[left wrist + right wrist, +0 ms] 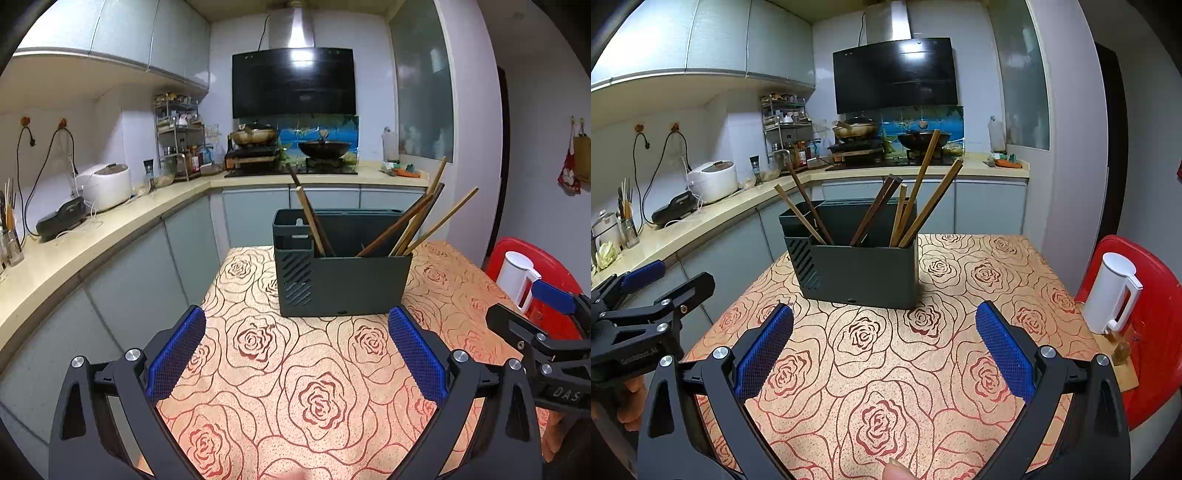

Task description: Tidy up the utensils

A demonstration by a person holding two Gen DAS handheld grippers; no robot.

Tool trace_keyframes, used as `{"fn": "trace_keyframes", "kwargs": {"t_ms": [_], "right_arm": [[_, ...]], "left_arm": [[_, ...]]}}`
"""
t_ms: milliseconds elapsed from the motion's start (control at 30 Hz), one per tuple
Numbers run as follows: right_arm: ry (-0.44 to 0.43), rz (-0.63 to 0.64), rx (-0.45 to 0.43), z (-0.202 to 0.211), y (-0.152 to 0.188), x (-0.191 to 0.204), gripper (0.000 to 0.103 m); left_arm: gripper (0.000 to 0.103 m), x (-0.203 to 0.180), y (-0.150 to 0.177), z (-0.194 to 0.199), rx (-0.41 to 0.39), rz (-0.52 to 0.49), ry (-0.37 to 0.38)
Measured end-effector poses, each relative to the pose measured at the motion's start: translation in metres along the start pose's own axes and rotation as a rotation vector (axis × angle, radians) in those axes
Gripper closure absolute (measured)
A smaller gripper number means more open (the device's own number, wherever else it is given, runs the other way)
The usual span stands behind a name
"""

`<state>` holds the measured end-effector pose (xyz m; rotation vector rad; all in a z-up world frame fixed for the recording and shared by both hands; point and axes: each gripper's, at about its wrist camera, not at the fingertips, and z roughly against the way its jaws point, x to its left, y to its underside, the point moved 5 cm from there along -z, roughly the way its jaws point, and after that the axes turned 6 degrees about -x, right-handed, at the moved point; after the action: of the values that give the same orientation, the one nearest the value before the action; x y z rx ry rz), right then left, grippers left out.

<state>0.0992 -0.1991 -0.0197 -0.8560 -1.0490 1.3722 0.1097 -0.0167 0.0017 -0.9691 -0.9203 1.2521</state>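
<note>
Right wrist view: my right gripper hangs spread and empty over the rose-patterned tablecloth, my left gripper likewise spread wide. Beyond both, the dark utensil holder stands mid-table, its chopsticks splayed and leaning. I would approach from above, pinch one stick high, and lift straight.

We see our black fingers with blue meshed pads over a bench clothed in orange with red roses. Ahead of them stands a dark grey-green box of brown chopsticks; right of them, a white kettle against a red chair.
</note>
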Motion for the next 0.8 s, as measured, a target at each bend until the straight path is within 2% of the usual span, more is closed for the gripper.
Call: {"fn": "trace_keyframes", "kwargs": {"t_ms": [233,800], "right_arm": [[-0.007,0.004,0.013,-0.0026,0.0022,0.0010,0.007],[-0.007,0.004,0.022,-0.0042,0.0059,0.0016,0.007]], "left_arm": [[0.007,0.0039,0.0030,-0.0053,0.030,0.015,0.009],[0.007,0.0014,0.0053,-0.0057,0.046,0.009,0.017]]}}
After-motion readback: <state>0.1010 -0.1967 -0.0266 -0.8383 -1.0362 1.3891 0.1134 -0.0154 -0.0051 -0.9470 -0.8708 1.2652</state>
